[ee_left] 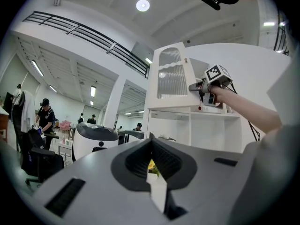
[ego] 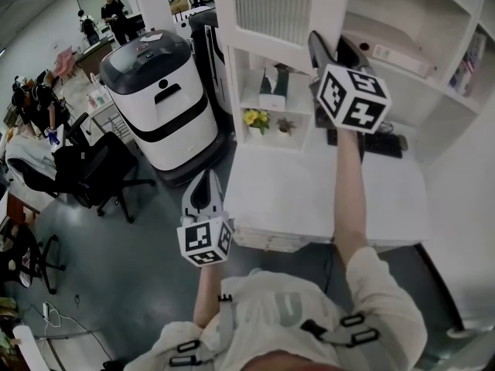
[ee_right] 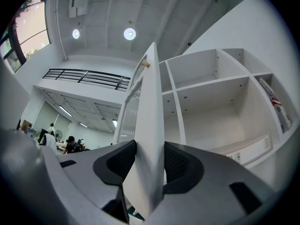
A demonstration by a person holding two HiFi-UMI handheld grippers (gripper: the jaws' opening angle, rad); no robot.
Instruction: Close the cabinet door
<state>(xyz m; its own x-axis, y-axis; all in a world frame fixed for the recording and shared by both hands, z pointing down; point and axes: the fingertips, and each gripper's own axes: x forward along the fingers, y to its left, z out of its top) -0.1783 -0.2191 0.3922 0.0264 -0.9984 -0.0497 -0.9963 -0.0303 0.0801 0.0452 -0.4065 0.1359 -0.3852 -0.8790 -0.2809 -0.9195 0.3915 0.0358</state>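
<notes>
White panel fills the gap of my right claw point(ee_right: 150, 161). The cabinet door point(ee_right: 151, 107) stands edge-on between the two jaws. Both pads lie against its faces, so I read the claw as clamped on the door's free edge. The door is swung out from the cabinet. Its ribbed pane runs away on the claw's left side, and the open compartments point(ee_right: 211, 102) lie on the claw's right.

From the head view, my operator's right forearm point(ego: 349, 199) is bare and stretched nearly straight, reaching up and forward from the shoulder over the white desk point(ego: 309, 199). The claw at its end tips slightly upward. Its marker cube point(ego: 352, 95) sits behind the jaws, on the wrist side.

The left forearm point(ego: 205, 292) is tucked in and held low, close to the body. The left claw point(ego: 203, 184) points level ahead. It hangs well below the right claw and off to its left, touching nothing. Its jaws are only a narrow slit apart, with nothing between them. Through that slit I can just pick out the yellow flowers point(ego: 251, 117) on a shelf far beyond the tips. A white-and-black machine point(ego: 155, 99) stands on the floor to the left claw's left.
</notes>
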